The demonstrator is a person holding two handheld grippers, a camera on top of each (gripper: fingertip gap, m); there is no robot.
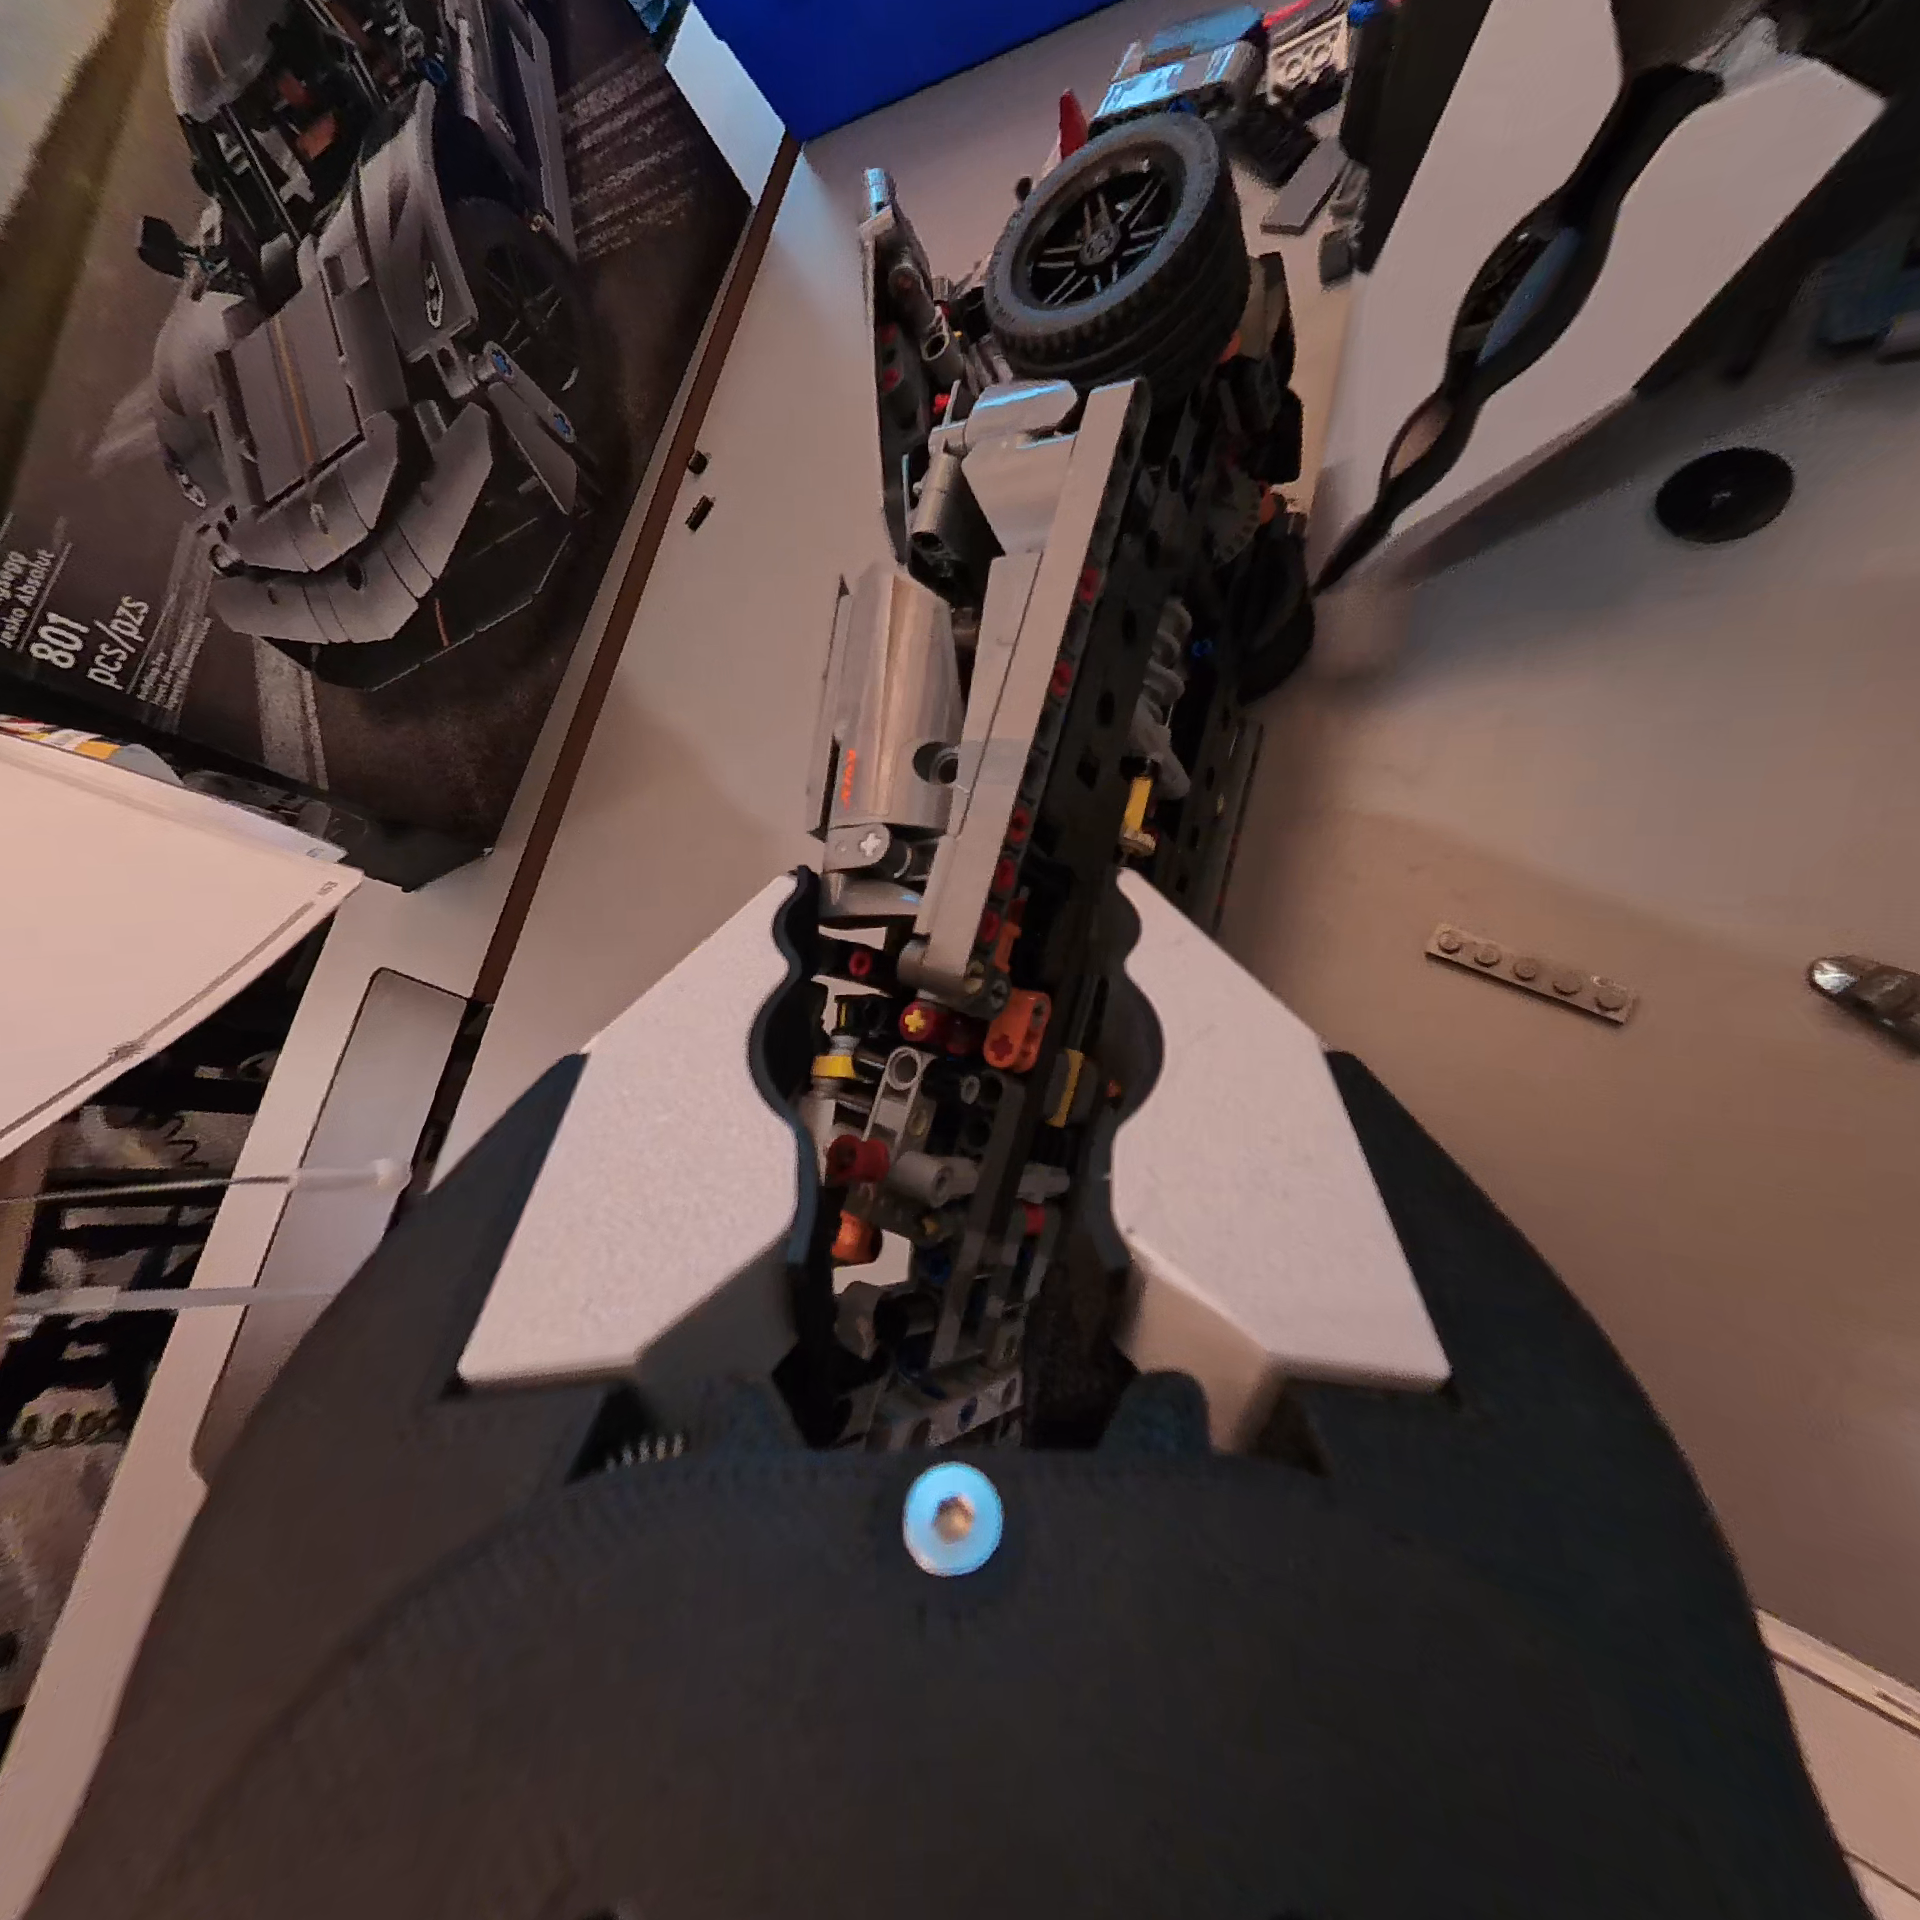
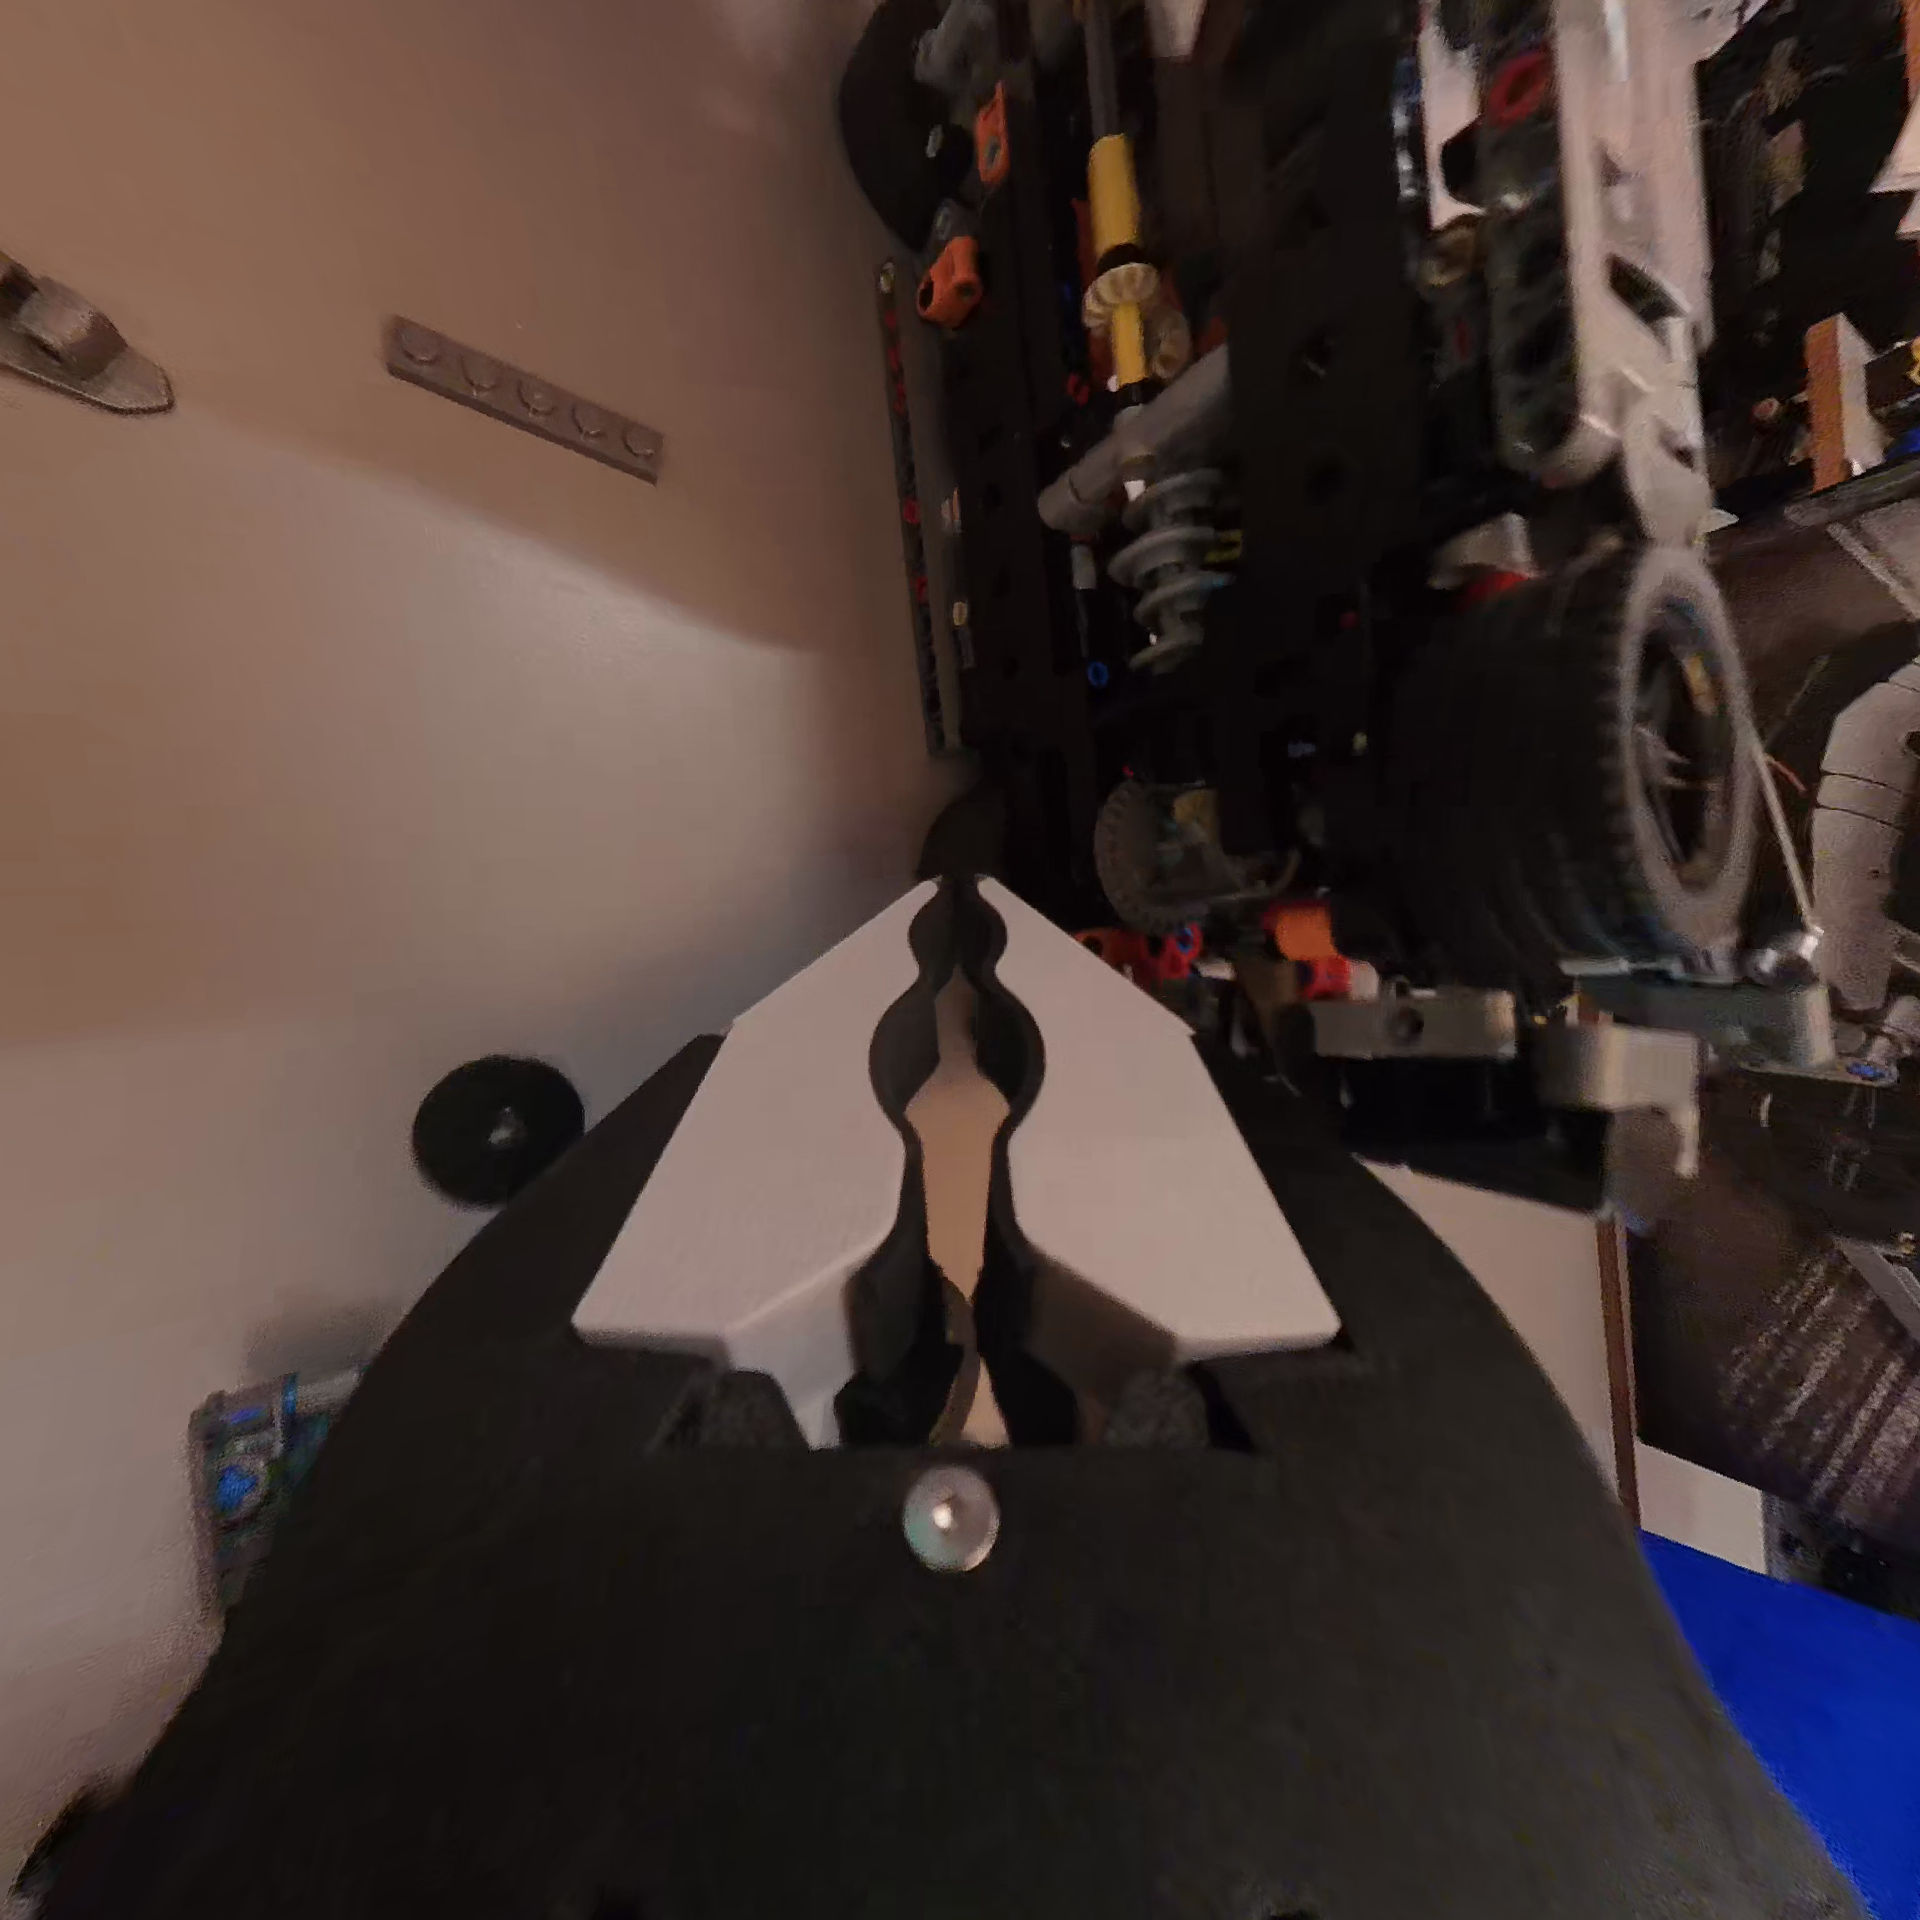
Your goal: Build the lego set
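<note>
A half-built grey and black lego car (image 1: pixel 1039 623) is turned on its side, with a black wheel (image 1: pixel 1117 249) at its far end. My left gripper (image 1: pixel 961 894) is shut on the car's near end, one finger on each side of the chassis. In the right wrist view the car's underside (image 2: pixel 1299 520) fills the right half. My right gripper (image 2: pixel 958 883) has its tips together on what looks like a small black piece (image 2: pixel 958 826), right at the car's lower edge. It also shows in the left wrist view (image 1: pixel 1340 566), beside the car's far wheel.
A grey studded plate (image 1: pixel 1527 971) (image 2: pixel 525 400), a black round disc (image 1: pixel 1723 494) (image 2: pixel 497 1130) and a silver curved piece (image 1: pixel 1870 997) lie on the white table. The set's box (image 1: pixel 364 416) and an open booklet (image 1: pixel 135 914) are at left. Loose parts lie at the back (image 1: pixel 1226 62). Across from one pair of fingers to the other is roughly 12 cm. From the right gripper's tips to the black wheel (image 1: pixel 1117 249) is close to 10 cm.
</note>
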